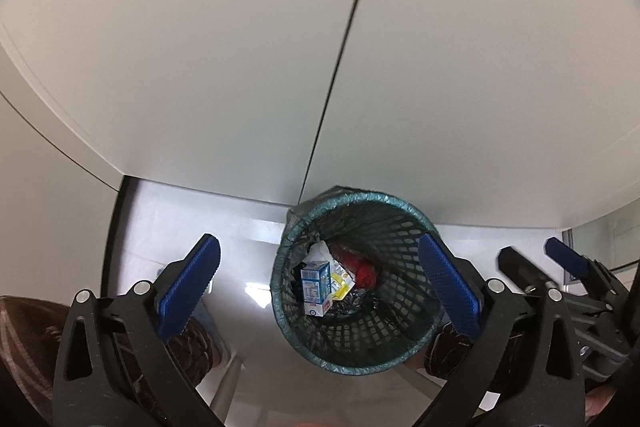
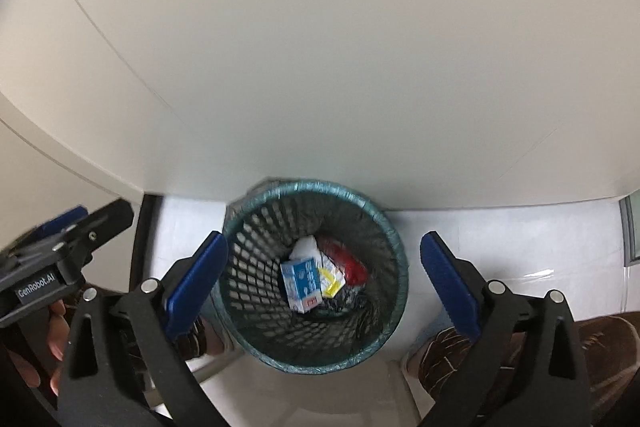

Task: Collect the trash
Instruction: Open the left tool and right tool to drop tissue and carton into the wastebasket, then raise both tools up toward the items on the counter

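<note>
— Two grippers over one bin (image 1: 356,281). How much room is there around it?

— Open floor (image 1: 240,239) to the bin's left and right. Behind it stands a white cabinet (image 1: 200,47), and the rim looks to touch or nearly touch it, right at the dark seam (image 1: 344,47) between two panels. No room on that side.

— And the grippers?

— Left gripper (image 1: 324,283) is spread wide, nothing between its blue pads (image 1: 192,287); one pad hangs over bare floor, the other over the bin's right rim. Right gripper (image 2: 324,283) is likewise released and empty, its pads (image 2: 450,283) straddling the bin from above. Both are clear of the rim.

— Where is the trash?

— At the bottom of the bin: a blue-and-white carton (image 2: 302,281) on top, a yellow wrapper (image 2: 330,281) just beside it, something red (image 2: 350,263) behind, crumpled white paper (image 2: 306,247) touching the carton. A dark liner (image 1: 304,207) folds over the rim.

— Anything in the way?

— The person's brown shoes (image 2: 452,351), one at each side of the bin's near edge (close to it, whether touching I cannot tell). The two grippers sit near each other; each shows at the edge of the other's view.
</note>
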Available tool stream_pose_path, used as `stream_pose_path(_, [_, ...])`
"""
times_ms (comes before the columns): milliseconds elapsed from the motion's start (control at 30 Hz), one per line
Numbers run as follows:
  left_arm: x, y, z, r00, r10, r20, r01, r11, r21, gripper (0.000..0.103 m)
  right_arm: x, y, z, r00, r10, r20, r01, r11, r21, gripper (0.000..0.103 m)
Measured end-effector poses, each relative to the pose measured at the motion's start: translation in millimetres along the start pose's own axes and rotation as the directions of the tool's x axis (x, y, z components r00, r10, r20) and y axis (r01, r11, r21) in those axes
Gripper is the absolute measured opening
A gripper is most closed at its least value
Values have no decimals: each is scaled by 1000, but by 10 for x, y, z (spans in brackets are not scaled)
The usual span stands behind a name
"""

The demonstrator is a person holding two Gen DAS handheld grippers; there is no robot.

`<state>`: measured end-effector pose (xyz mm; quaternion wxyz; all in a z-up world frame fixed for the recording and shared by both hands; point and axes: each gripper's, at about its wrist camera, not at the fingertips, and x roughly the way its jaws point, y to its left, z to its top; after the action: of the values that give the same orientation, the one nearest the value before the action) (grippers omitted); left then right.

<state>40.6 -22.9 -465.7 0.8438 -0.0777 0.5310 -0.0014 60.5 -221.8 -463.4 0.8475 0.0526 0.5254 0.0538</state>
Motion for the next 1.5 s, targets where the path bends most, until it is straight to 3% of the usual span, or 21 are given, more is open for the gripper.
stream_pose_path(100, [-276,2,38,999,-4,37,3,1000,17,97,-319,16,64,998,-12,63,12,1000,-1,93])
stream_pose_path(367, [-1024,4,133,994,-7,114,6,1000,6,97,-952,139,174,990,-49,134,54,998,-38,93])
stream_pose_path(767, [-2064,-245,362,967,11,254,-20,999,33,97,-1916,202,370,964,-43,262,61,996,-64,93])
stream_pose_path(933, [-2594,-392,505,953,16,301,-29,999,38,97,-2392,244,498,941,-26,337,49,997,-59,93])
stream_pose_path(1167, [-3287,-541,726,927,-10,375,-10,999,52,97,-3152,286,743,874,-17,485,51,997,-58,93])
stream_pose_path(1267, [-3495,-593,879,919,16,395,-34,999,39,97,-3431,310,930,855,-31,518,76,995,-66,93])
stream_pose_path(1367, [-3664,-647,1063,910,27,414,-41,999,24,97,-3581,312,1152,847,-36,530,79,995,-58,93])
stream_pose_path(1500, [-3816,-672,1417,917,7,399,-8,1000,1,97,-3726,345,1470,853,-56,519,95,994,-49,93])
